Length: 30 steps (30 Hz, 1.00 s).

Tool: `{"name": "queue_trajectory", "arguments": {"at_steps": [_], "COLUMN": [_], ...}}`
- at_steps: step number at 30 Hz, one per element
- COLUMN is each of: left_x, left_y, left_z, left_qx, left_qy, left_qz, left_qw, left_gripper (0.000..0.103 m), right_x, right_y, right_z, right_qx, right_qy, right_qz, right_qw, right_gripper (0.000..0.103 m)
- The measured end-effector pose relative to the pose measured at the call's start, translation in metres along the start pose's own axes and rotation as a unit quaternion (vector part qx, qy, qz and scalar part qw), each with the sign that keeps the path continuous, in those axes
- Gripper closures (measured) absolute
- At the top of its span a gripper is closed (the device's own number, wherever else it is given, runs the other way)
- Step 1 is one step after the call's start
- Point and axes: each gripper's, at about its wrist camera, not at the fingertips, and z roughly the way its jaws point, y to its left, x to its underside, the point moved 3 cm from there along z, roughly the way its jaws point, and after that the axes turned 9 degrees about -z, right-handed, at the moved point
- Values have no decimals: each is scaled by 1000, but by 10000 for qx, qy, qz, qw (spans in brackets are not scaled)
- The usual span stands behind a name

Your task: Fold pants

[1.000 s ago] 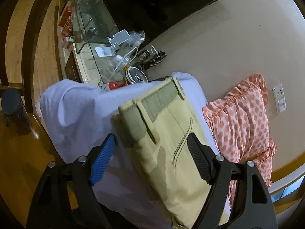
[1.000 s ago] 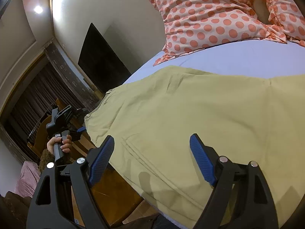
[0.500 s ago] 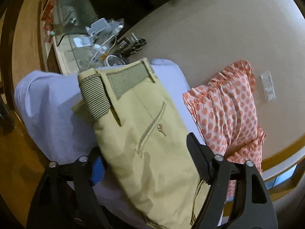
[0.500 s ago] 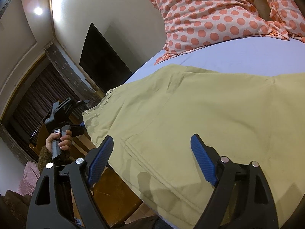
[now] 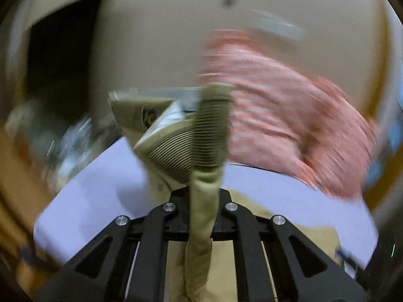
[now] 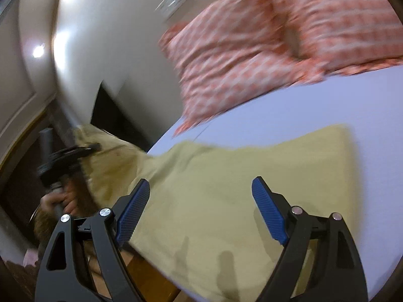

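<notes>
The khaki pants [image 6: 239, 183] lie partly spread on the lavender sheet of the bed [image 6: 352, 100]. Their waistband end [image 5: 191, 146], with its ribbed elastic panel, is raised clear of the sheet. In the left wrist view, a bunched fold of the waistband fabric passes straight between the black linkages of the left gripper [image 5: 201, 193]. The fingers are closed down on this fold, and the fabric hides the pads themselves. This view is strongly motion-blurred.

In the right wrist view, the left gripper [image 6: 68, 156] appears at the far left edge, with the pants fabric rising toward it from the bed. The person's hand [image 6: 60, 198] grips its handle below. The remaining cloth lies flat across the sheet and reaches the near bed edge.

The right gripper [image 6: 199, 214] is positioned over the flat part of the pants. Its blue fingers [image 6: 269, 216] are spread wide, with nothing held between them.

A pink polka-dot pillow [image 6: 277, 45] rests at the head of the bed, against the beige wall [image 5: 163, 37]. A dark panel [image 5: 58, 58] is mounted on the wall, well apart from the pillow.
</notes>
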Motion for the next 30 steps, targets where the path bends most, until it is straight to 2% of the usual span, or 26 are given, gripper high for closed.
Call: {"name": "queue_trajectory", "arguments": {"at_steps": [2,3,4,5,6,7,9,11,13,14,16,18,19,20,21,22,23,24,25,26,27,30], "left_x": [19,43,64,93,116,153,209,235,242,241,235,221,209,197,182,160,144,130,116,110,106,108], "left_y": [-70,-115,-142,-172,-190,-212,-230,-234,-231,-229,-221,-204,-193,-181,-166,-139,-118,-93,-63,-45,-28,-21], "left_z": [-3,-3,-2,1,6,14,31,34,25,21,4,-12,-17,-18,-14,-2,11,27,49,62,79,107], "left_qx": [531,930,1179,1427,1548,1586,1449,1451,1443,1489,1757,2030,2203,2220,2137,1892,1628,1327,1095,960,909,1049], "left_qy": [28,149,292,501,650,847,1092,1097,1058,1054,1144,1267,1325,1337,1347,1342,1347,1408,1609,1758,2000,2508], "left_qz": [818,1366,1719,2142,2458,2946,3570,3793,3897,3874,3721,3388,3109,2818,2520,2066,1703,1283,751,431,155,-11], "left_qw": [9952,9861,9776,9650,9547,9386,9163,9072,9034,9037,9042,9099,9150,9238,9342,9505,9625,9727,9780,9788,9755,9623], "left_gripper": [94,94,94,94,94,94,93,89,83,80,73,54,51,45,37,33,31,31,31,32,31,31], "right_x": [-6,-8,-9,-10,-9,-7,-3,1,3,3,7,11,13,15,15,14,15,15,15,15,14,13], "right_y": [-21,-29,-43,-54,-63,-74,-89,-96,-96,-96,-95,-96,-96,-95,-94,-93,-91,-88,-85,-85,-87,-93], "right_z": [-23,-32,-47,-58,-66,-75,-86,-86,-74,-67,-49,-33,-23,-19,-16,-13,-11,-8,-8,-7,-6,-3], "right_qx": [306,399,528,626,694,776,839,812,806,808,716,754,781,793,828,819,785,769,757,747,728,594], "right_qy": [-260,-360,-504,-604,-671,-758,-772,-529,-180,-1,370,715,885,975,1002,1025,1057,1100,1114,1122,1109,1052], "right_qz": [227,344,554,741,878,1070,1363,1442,1334,1286,1237,1156,1103,1050,968,885,852,749,645,600,613,649], "right_qw": [9989,9980,9958,9934,9915,9883,9841,9848,9876,9884,9890,9878,9869,9865,9868,9874,9876,9881,9888,9890,9893,9906], "right_gripper": [18,18,18,18,18,18,18,18,18,19,26,36,39,45,46,47,50,50,50,50,50,50]}}
